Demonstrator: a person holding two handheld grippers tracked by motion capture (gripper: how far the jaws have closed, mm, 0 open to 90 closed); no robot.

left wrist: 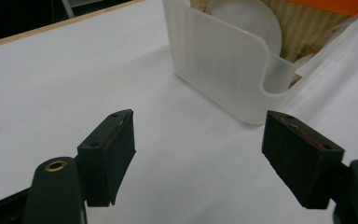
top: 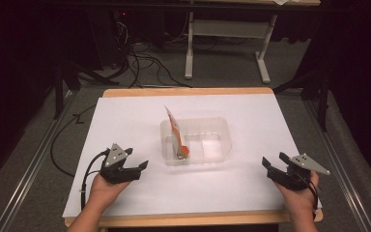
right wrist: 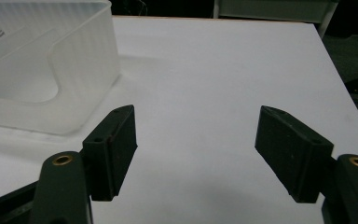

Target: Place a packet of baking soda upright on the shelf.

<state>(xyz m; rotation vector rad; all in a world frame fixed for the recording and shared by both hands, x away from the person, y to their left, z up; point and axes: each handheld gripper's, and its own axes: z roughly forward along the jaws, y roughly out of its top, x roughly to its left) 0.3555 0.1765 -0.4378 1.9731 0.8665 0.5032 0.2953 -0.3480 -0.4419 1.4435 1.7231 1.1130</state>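
Observation:
A translucent plastic bin (top: 222,140) stands in the middle of the white table top (top: 125,121). An orange and white packet (top: 176,135) leans upright against the bin's left wall, its top above the rim. In the left gripper view the bin (left wrist: 223,70) is close ahead, with the orange packet (left wrist: 326,5) inside. My left gripper (top: 138,161) rests at the front left, open and empty (left wrist: 198,154). At the front right my right gripper (top: 273,161) is open and empty (right wrist: 196,149), with the bin (right wrist: 51,70) to its left.
Beyond the table's far edge lie black cables (top: 145,63) on the grey floor and the white legs of another table (top: 189,48). Metal rails (top: 34,154) run along both sides of the table.

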